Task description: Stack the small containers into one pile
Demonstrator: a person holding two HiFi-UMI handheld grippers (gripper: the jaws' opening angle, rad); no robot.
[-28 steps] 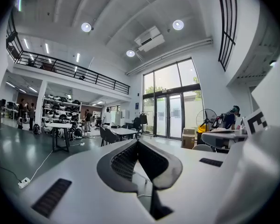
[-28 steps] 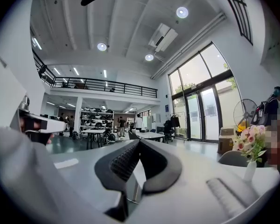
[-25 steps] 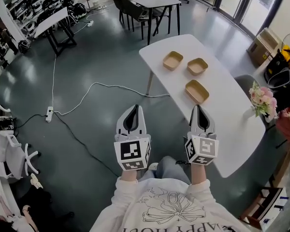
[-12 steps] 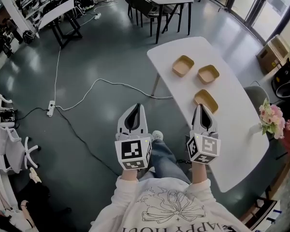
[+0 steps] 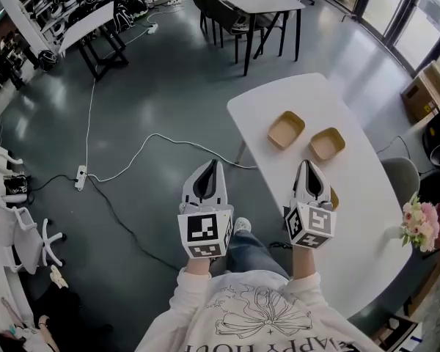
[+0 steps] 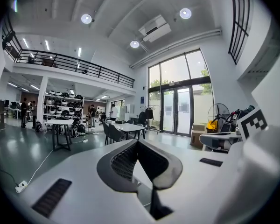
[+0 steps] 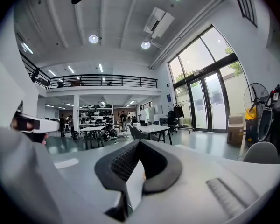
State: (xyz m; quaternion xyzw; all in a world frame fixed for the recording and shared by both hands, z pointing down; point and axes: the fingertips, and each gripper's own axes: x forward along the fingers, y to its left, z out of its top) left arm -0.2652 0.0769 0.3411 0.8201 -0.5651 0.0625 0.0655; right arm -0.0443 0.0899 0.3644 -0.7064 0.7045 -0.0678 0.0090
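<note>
Filling the view, a glossy dark grey hall floor bears a white rounded table. On it a tan shallow square container and its twin container lie just apart, insides bare; the left gripper and right gripper hover clenched, grasping nothing.

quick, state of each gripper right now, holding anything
left gripper: closed, holding nothing
right gripper: closed, holding nothing

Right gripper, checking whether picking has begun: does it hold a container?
No, the right gripper has its jaws closed together with nothing between them.
</note>
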